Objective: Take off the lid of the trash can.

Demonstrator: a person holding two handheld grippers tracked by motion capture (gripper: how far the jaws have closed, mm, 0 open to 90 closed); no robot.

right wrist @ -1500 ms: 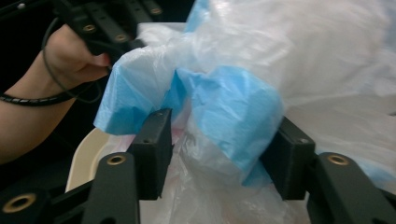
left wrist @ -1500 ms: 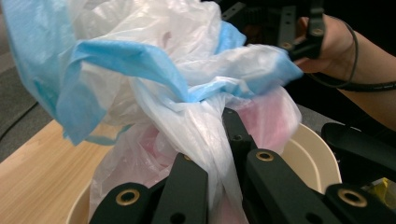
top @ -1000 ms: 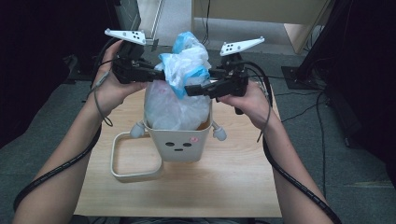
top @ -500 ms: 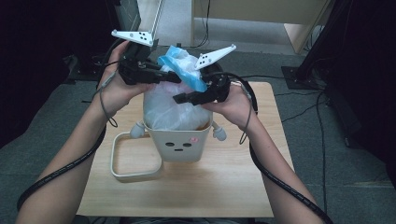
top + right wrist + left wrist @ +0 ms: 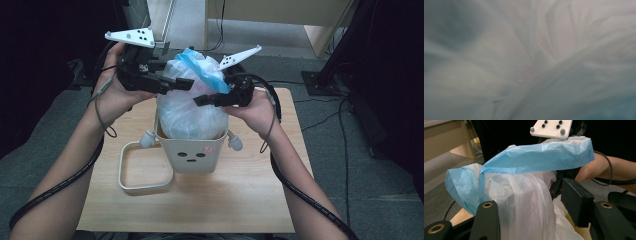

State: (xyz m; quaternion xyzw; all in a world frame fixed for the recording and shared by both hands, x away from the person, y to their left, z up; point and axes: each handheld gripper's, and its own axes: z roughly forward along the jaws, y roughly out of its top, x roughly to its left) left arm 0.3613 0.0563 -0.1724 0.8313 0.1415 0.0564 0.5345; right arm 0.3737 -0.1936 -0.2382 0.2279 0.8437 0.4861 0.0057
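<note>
Pale wood forms the table (image 5: 250, 210), filling the lower centre of the high view and carrying everything else; on it, at centre frame, stands a cream bin (image 5: 192, 156) with a small face printed on its front, and its loose ring-shaped lid frame (image 5: 144, 167) lies just left of it, apparently set aside so the liner can be reached; a full translucent white bag (image 5: 187, 107) bulges out of the bin's mouth, topped by a blue drawstring band (image 5: 205, 70) at upper centre, which loops across the upper half of the left gripper view (image 5: 531, 161); the left gripper (image 5: 172, 86) comes in from the upper left, and its jaws have just been opening, standing apart on either side of a fold of the white bag without pressing it, probably to take a fresh hold; the right gripper (image 5: 210, 100) comes in from the right, its jaws have just been closing, and they pinch the bag's neck under the blue band, judged to keep the gathered mouth together; the right gripper view is blurred plastic pressed close.
</note>
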